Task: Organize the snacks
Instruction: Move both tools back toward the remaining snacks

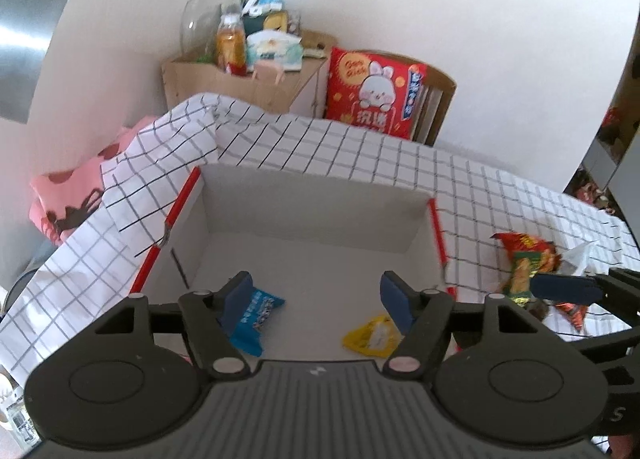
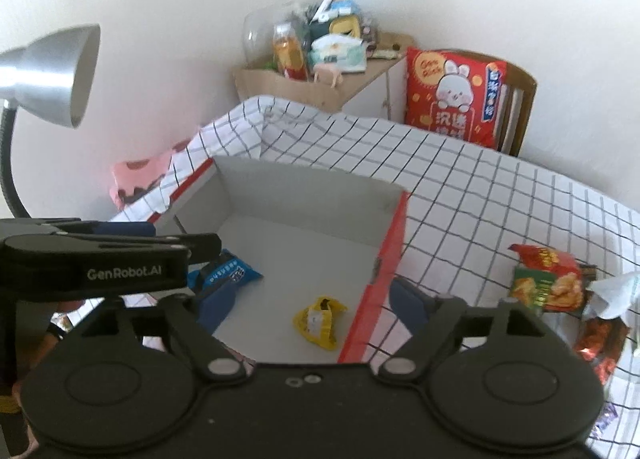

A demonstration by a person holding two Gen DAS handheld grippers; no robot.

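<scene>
A white box with red edges (image 1: 312, 203) (image 2: 394, 235) sits on the checked tablecloth. Inside lie a blue snack packet (image 1: 256, 319) (image 2: 228, 273) and a yellow snack packet (image 1: 370, 335) (image 2: 318, 321). My left gripper (image 1: 316, 297) is open and empty above the box's near side. My right gripper (image 2: 312, 299) is open and empty, straddling the box's right wall. Loose snacks lie on the cloth to the right: a red and green packet (image 1: 526, 263) (image 2: 546, 279) and a shiny red wrapper (image 2: 602, 343). The left gripper's body (image 2: 92, 259) shows in the right wrist view.
A large red rabbit-print bag (image 1: 372, 95) (image 2: 452, 99) leans on a wooden chair behind the table. A cardboard box with bottles and clutter (image 1: 240, 71) (image 2: 312, 75) stands in the corner. A metal lamp (image 2: 52, 75) hangs at left. Pink cloth (image 1: 68, 195) lies left.
</scene>
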